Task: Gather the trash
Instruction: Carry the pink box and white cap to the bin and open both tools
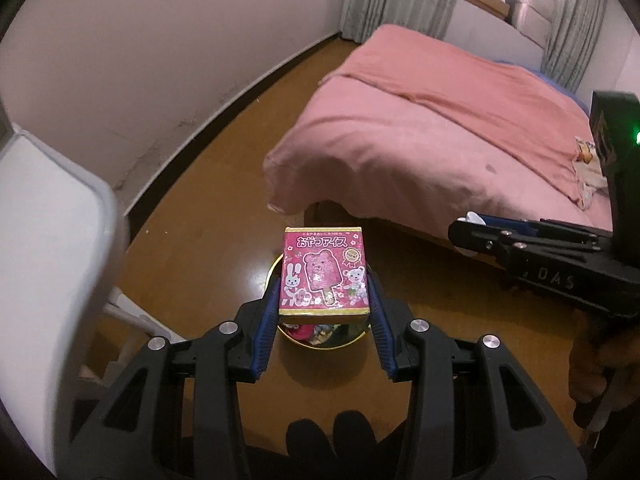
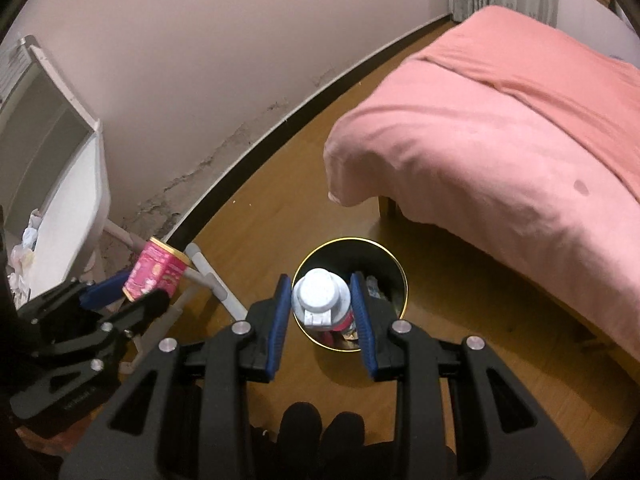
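My left gripper [image 1: 324,292] is shut on a pink ice-cream box [image 1: 325,274] and holds it just above a round black trash bin with a gold rim [image 1: 352,343] on the wooden floor. My right gripper [image 2: 320,300] is shut on a bottle with a white cap [image 2: 320,294] and holds it over the same bin [image 2: 394,270], which has trash inside. The left gripper [image 2: 116,296] with the pink box [image 2: 154,270] shows at the left of the right wrist view. The right gripper [image 1: 468,232] shows at the right of the left wrist view.
A bed with a pink blanket [image 1: 432,132] stands right of the bin. A white desk or shelf [image 2: 60,184] with crumpled paper [image 2: 24,248] stands left against the wall. A snack wrapper [image 1: 588,164] lies on the bed.
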